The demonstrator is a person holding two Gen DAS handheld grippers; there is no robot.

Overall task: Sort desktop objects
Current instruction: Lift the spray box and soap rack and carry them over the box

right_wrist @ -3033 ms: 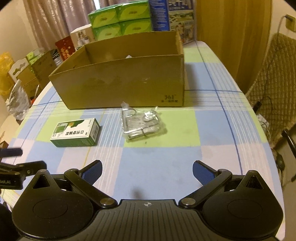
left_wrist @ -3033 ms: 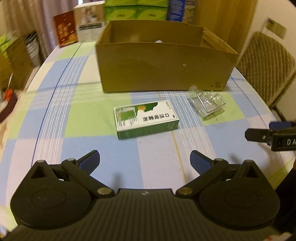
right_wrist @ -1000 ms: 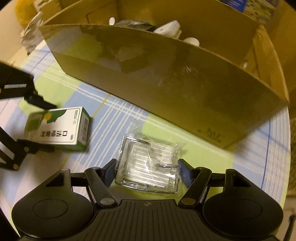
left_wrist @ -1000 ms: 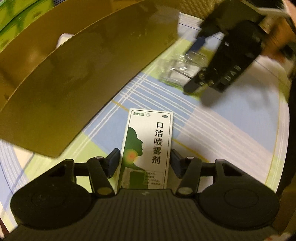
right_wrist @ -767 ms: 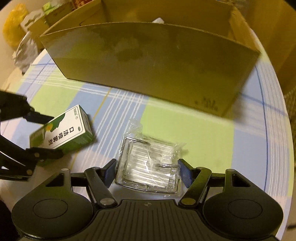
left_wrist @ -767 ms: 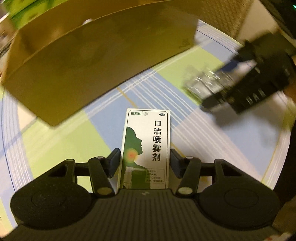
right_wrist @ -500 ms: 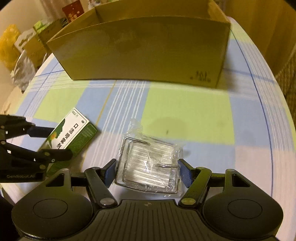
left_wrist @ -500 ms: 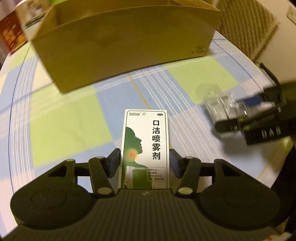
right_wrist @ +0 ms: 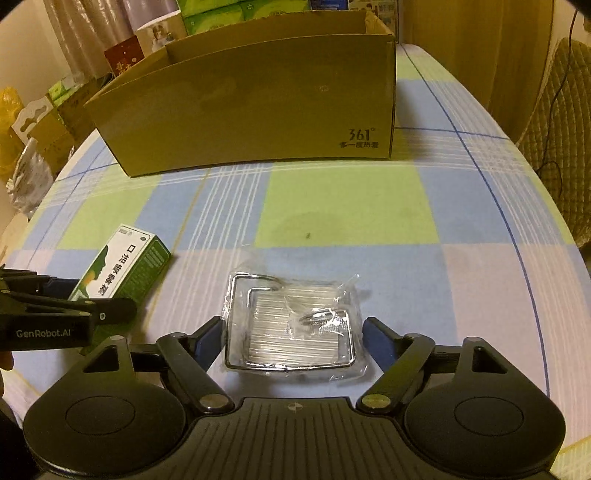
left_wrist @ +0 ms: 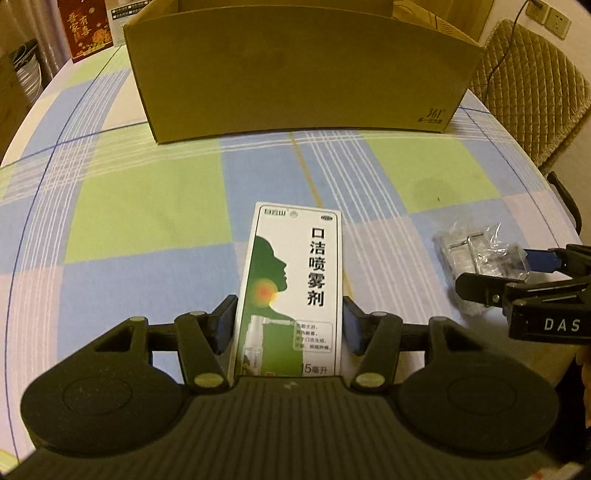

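Our left claw (left_wrist: 288, 325) pinches the light, stiff spray box (left_wrist: 291, 284) by its long sides, while our right claw (right_wrist: 293, 338) squeezes the slippery, crinkly bagged wire rack (right_wrist: 291, 325) by its side edges.

The cardboard box (left_wrist: 299, 70) is standing at the far side of the table (left_wrist: 147, 206). Well in front of the cardboard box, the spray carton (left_wrist: 291, 288) is lying lengthwise between the fingers of the left gripper (left_wrist: 288, 325). Right of the carton, also well in front of the box, the bagged wire rack (right_wrist: 291, 325) is sitting between the fingers of the right gripper (right_wrist: 291, 336). A chair (left_wrist: 532, 92) is standing right of the box, and stacked cartons (right_wrist: 236, 14) are sitting behind it.
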